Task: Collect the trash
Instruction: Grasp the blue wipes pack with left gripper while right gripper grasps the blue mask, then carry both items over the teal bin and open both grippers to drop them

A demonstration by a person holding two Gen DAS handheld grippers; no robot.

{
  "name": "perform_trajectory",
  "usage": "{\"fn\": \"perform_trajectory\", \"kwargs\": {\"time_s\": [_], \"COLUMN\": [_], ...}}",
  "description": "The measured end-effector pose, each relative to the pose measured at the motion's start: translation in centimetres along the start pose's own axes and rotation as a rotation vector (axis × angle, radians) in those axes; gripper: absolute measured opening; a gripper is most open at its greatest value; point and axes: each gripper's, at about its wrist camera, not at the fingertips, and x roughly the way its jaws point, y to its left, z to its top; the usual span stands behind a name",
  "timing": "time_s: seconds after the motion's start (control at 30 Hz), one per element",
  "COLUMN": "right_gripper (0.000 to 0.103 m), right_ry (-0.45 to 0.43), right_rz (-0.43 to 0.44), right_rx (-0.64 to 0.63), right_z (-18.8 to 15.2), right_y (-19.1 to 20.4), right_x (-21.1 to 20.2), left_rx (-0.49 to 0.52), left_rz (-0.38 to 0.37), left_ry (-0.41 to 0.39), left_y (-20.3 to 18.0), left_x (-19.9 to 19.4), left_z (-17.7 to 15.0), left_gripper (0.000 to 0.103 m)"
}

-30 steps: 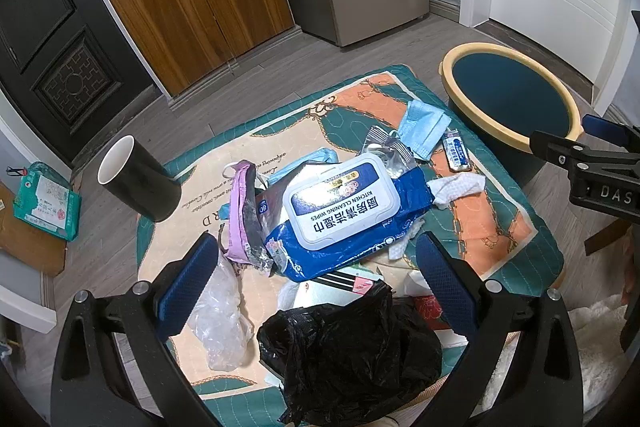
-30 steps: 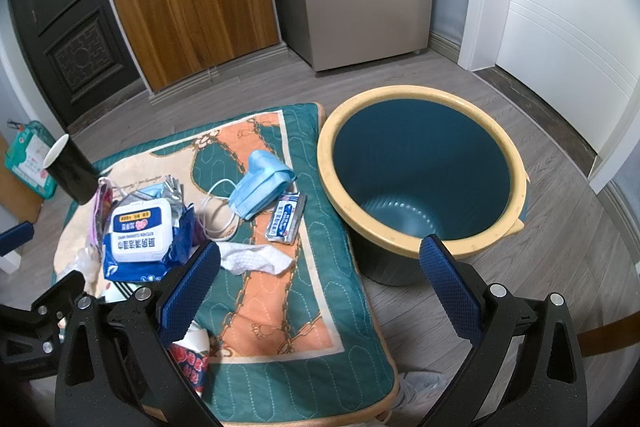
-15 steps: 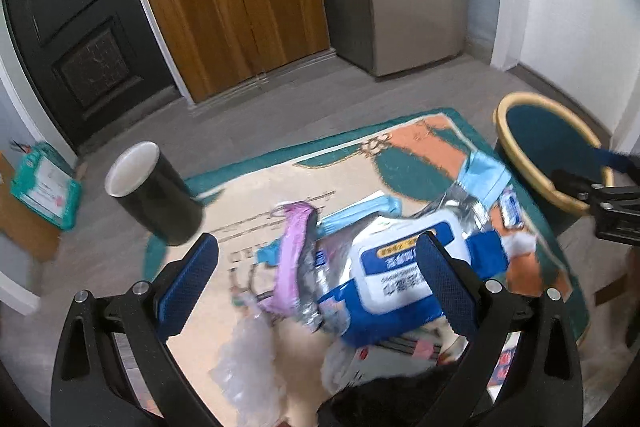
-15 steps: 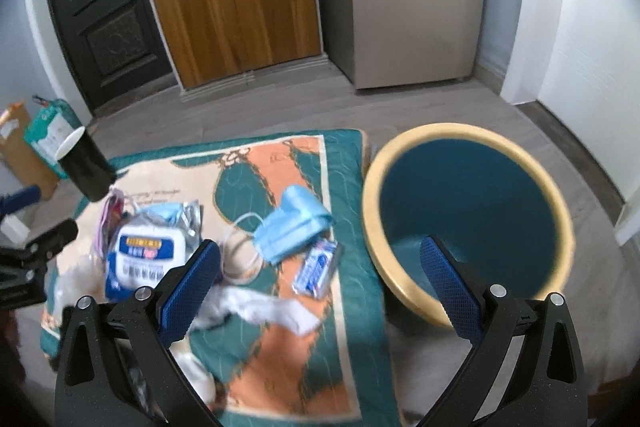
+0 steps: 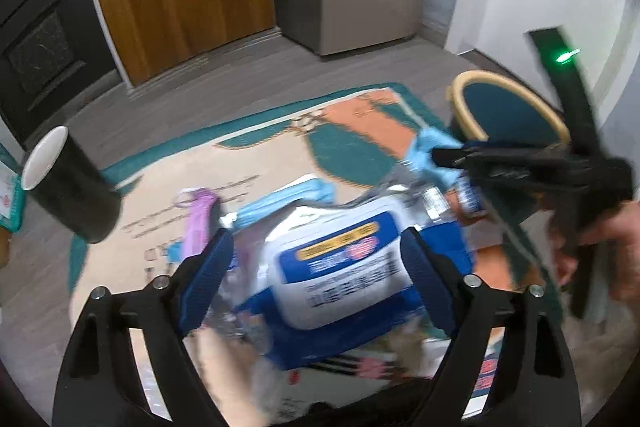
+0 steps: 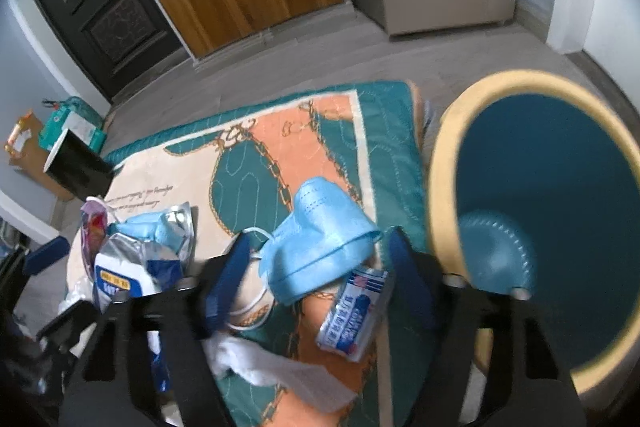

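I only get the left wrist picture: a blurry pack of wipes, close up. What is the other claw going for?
Observer: The right claw hangs over a blue face mask. Its jaws have just been closing; the mask lies between them, not yet pinched.
Operator: Any other rubbish near it?
Observer: Yes, a crumpled white tissue lies on the mat, nearer the camera than the mask.
Operator: Is the bin filling up?
Observer: No trash shows inside the bin; I can see down to its teal bottom.
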Motion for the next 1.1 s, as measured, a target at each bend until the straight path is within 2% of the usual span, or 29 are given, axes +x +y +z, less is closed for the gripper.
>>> {"fn": "perform_trajectory", "kwargs": {"time_s": [0.03, 0.13, 0.2, 0.3, 0.33, 0.4, 0.43, 0.47, 0.53, 0.7, 0.8, 0.97, 1.1], "right_gripper": [0.031, 0.013, 0.011, 0.011, 0.011, 0.011, 0.011, 0.011, 0.011, 0.011, 0.011, 0.011, 0.011], "right_ry": [0.015, 0.009, -0.011, -0.024, -0.035, -0.054, -0.061, -0.07, -0.092, -0.161, -0.198, -0.255, -0.286], "right_rz": [0.016, 0.016, 0.015, 0.019, 0.014, 0.005, 0.006, 0.01, 0.016, 0.006, 0.008, 0.014, -0.037], "right_rx": [0.005, 0.015, 0.036, 0.048, 0.044, 0.046, 0.048, 0.054, 0.059, 0.024, 0.03, 0.072, 0.088], "right_z": [-0.2, -0.3, -0.3, 0.0, 0.0, 0.2, 0.3, 0.4, 0.6, 1.1, 1.1, 0.2, -0.6], "right_y": [-0.1, -0.6, -1.1, -1.5, -1.5, -1.6, -1.8, -1.9, -2.0, -1.3, -1.7, -2.9, -4.1], "right_x": [0.2, 0.0, -0.8, -1.7, -2.4, -3.5, -4.0, -4.8, -6.5, -11.8, -15.0, -19.0, -21.3], "left_rx": [0.001, 0.029, 0.049, 0.078, 0.096, 0.119, 0.13, 0.163, 0.191, 0.184, 0.146, 0.094, 0.071], "left_rz": [-0.015, -0.062, -0.105, -0.14, -0.133, -0.123, -0.114, -0.072, -0.034, 0.012, 0.019, 0.005, -0.04], "left_ry": [0.001, -0.009, 0.0, 0.043, 0.061, 0.086, 0.094, 0.1, 0.09, 0.019, -0.034, -0.161, -0.258], "left_y": [-0.4, -2.3, -3.9, -5.9, -6.6, -7.8, -8.3, -9.1, -9.7, -9.7, -9.0, -7.7, -8.0], "left_x": [0.0, -0.2, 0.0, 1.0, 1.6, 2.6, 3.0, 3.5, 3.3, 0.4, -2.3, -7.6, -11.1], "left_z": [0.1, 0.4, 0.4, 0.2, 0.2, -0.1, -0.2, -0.3, -0.3, 1.4, 2.7, 5.3, 6.7], "left_gripper": [0.077, 0.071, 0.067, 0.05, 0.042, 0.032, 0.021, 0.018, 0.012, 0.008, 0.007, 0.004, 0.004]}}
